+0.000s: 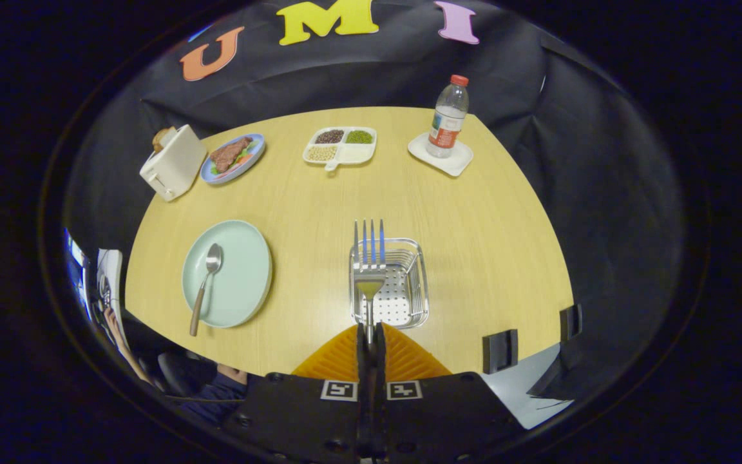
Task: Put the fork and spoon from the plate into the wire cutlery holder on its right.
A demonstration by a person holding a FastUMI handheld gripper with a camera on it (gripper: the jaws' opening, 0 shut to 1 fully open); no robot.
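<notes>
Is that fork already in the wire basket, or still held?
Still held: the claw is shut on the fork handle, tines pointing away, over the wire basket. The spoon lies on the plate.

A white toaster (172, 162) with bread in its slot stands on the wooden table (487, 212) at ten o'clock. Touching its right side is a blue plate (233, 158) of meat and greens. At twelve o'clock sits a four-compartment dish (340, 145) of beans and grains. At one o'clock, a red-capped water bottle (448, 117) stands upright on a white square coaster (440, 155).
</notes>
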